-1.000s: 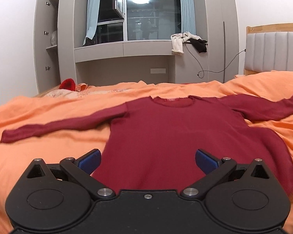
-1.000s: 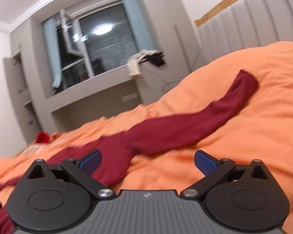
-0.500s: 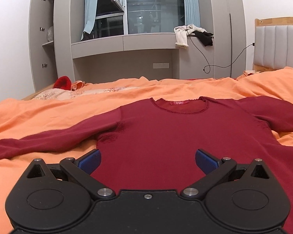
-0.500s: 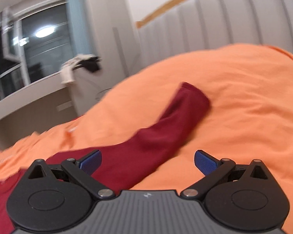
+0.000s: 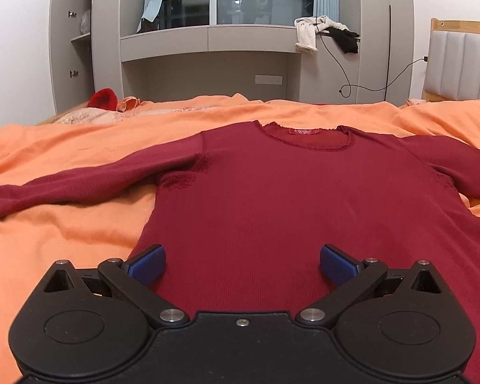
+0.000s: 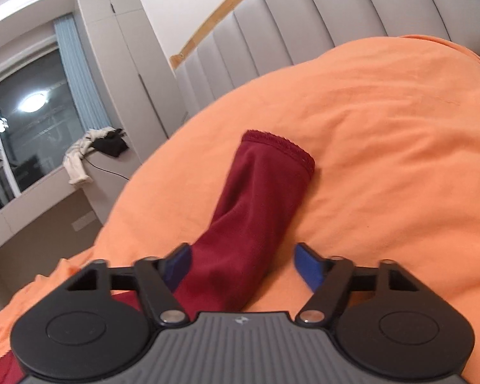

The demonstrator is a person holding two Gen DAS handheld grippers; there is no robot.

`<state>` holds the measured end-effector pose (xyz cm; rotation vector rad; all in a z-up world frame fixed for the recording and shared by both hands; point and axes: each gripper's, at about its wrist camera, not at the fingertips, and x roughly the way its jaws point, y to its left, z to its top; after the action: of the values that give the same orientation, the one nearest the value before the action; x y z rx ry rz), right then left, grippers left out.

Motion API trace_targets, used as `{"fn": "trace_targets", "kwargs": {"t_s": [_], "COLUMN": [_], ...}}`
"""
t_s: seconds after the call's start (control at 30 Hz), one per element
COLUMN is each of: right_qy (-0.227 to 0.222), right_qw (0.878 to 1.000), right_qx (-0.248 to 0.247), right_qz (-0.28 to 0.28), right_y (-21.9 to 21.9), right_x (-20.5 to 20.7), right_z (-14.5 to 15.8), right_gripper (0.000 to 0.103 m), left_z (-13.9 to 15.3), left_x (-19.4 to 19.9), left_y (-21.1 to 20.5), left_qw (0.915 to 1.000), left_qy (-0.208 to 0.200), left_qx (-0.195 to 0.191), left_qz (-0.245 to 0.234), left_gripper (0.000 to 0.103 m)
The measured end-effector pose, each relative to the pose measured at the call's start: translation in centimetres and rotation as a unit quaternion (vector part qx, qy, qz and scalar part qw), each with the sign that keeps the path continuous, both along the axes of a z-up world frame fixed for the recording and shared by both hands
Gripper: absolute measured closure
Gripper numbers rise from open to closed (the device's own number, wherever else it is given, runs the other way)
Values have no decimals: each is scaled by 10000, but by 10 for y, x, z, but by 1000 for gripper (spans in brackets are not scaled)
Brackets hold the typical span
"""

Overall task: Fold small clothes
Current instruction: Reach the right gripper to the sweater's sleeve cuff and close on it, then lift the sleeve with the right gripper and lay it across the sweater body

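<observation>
- Both tools have been brought in closer since the earlier frames: right tool [image 6: 241, 265] now straddles the sleeve [image 6: 259, 211], left tool [image 5: 242, 264] is low over the hem area.
- Left tool is seen spread wide, nothing pinched; blue pads [image 5: 147, 264] sit over the lower body of the red sweater [image 5: 297, 198].
- Right tool is spread, sleeve between the pads, not gripped.
- Sweater is laid flat, neck away, on the orange bed cover [image 5: 64, 230].
- Sleeve cuff [image 6: 281, 147] lies ahead on the cover.
- Grey headboard [image 6: 272, 32] is seen behind.
</observation>
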<state>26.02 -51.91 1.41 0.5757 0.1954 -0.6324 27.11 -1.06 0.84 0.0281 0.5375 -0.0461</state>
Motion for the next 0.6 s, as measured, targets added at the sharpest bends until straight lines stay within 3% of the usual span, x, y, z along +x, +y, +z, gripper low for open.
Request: {"fn": "trace_targets", "kwargs": {"t_s": [0.1,0.17,0.23,0.27,0.33,0.43,0.6], "right_qy": [-86,-207,-279,-340,-394,-433,-571], "right_qw": [9995,9985,9977,9974,9981,9984,9806], "right_qx": [195,350,468,504,359,-358,-1592], "right_qz": [-233,-371,-393,-389,-314,96,988], "right_y": [-4,-9,-13,-14,-6,23,99], "right_x": [2,2,1,1,1,11,23], "right_z": [-4,-6,-8,-8,-3,22,60], "right_gripper": [46,72,90,93,94,95,95], "left_z": [-3,-4,-3,-3,-2,2,13], "left_x": [1,2,1,2,2,3,3], "left_y": [-2,-2,-2,-1,1,4,6], "left_qw": [10000,10000,10000,10000,9999,9998,9996], "left_qy": [27,40,47,52,59,31,-93], "left_qx": [36,55,29,-1,-77,-184,-266], "left_qz": [-11,-24,-27,-28,-25,16,33], "left_gripper": [1,0,1,1,1,1,1]}}
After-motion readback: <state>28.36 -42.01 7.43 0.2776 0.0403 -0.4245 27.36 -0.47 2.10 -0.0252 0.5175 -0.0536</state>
